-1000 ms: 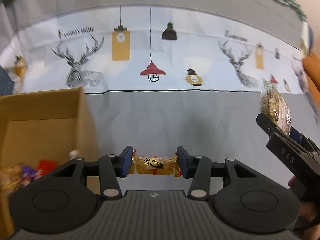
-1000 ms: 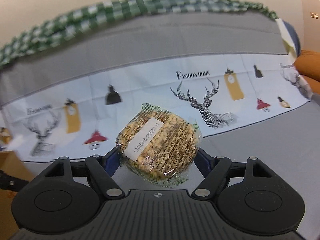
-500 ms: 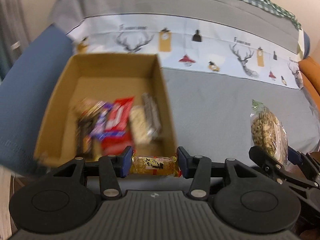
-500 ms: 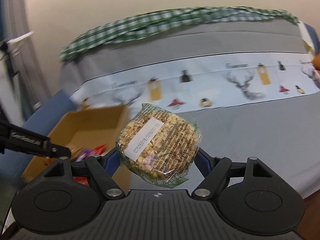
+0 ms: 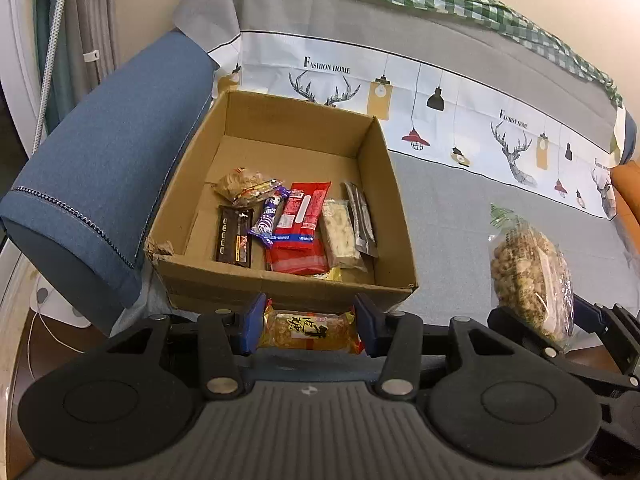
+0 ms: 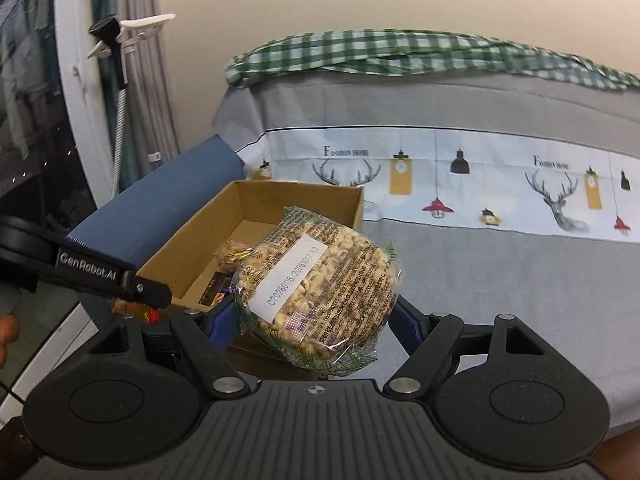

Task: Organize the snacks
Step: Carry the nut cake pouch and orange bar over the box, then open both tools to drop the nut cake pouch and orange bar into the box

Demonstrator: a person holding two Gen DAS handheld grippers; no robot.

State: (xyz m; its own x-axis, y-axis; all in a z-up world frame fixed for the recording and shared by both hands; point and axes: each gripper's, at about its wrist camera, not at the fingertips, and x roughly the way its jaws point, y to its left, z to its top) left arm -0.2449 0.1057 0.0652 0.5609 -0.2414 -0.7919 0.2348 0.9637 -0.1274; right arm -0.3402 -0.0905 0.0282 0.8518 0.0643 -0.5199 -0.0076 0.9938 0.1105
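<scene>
A brown cardboard box (image 5: 394,216) sits on the sofa seat beside the blue armrest, holding several wrapped snacks (image 5: 302,216). My left gripper (image 5: 308,330) is shut on a small golden candy bar (image 5: 308,330), hanging just in front of the box's near wall. To its right my right gripper (image 6: 316,316) is shut on a round puffed-grain cake in clear wrap (image 6: 320,288), also seen in the left wrist view as the grain cake (image 5: 528,272). In the right wrist view the box (image 6: 296,204) lies behind and left of the cake, and the left gripper's finger (image 6: 108,276) reaches in from the left.
The blue sofa armrest (image 5: 108,172) flanks the box on the left. A grey cover with a deer and lamp print (image 5: 440,100) drapes the backrest, topped by a green checked cloth (image 6: 400,52). An orange cushion (image 5: 626,196) sits far right. Curtains and a white pole (image 6: 116,80) stand left.
Both grippers have swung left along the sofa with their snacks and risen a little. The box, at the left edge before, now lies right ahead of the left gripper. Both grips are unchanged.
</scene>
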